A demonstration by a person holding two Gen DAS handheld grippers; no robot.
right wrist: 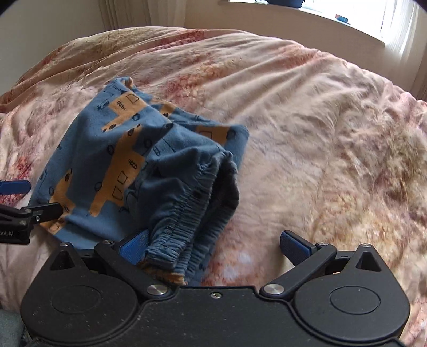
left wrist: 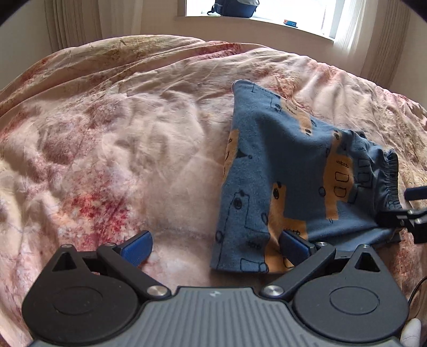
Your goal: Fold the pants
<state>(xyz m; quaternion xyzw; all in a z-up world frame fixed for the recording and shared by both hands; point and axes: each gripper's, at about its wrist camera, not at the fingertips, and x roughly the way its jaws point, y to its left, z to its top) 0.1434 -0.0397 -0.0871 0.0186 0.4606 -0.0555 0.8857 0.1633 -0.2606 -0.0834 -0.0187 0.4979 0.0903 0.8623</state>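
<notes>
Small blue pants [left wrist: 288, 173] with an orange print lie folded in a bundle on the bed. In the right wrist view the pants [right wrist: 128, 165] sit left of centre, with the gathered elastic waistband [right wrist: 192, 197] nearest the camera. My left gripper [left wrist: 216, 248] is open; its right finger rests on the near edge of the pants and its left finger is over bare bedding. My right gripper [right wrist: 213, 247] is open, with the waistband lying against its left finger. Each gripper shows at the edge of the other's view.
A pink floral duvet [left wrist: 120, 149] covers the bed, wrinkled all over. A window sill [left wrist: 253, 21] with a dark bag runs behind the bed, with curtains at the sides. Open bedding [right wrist: 333, 160] stretches to the right of the pants.
</notes>
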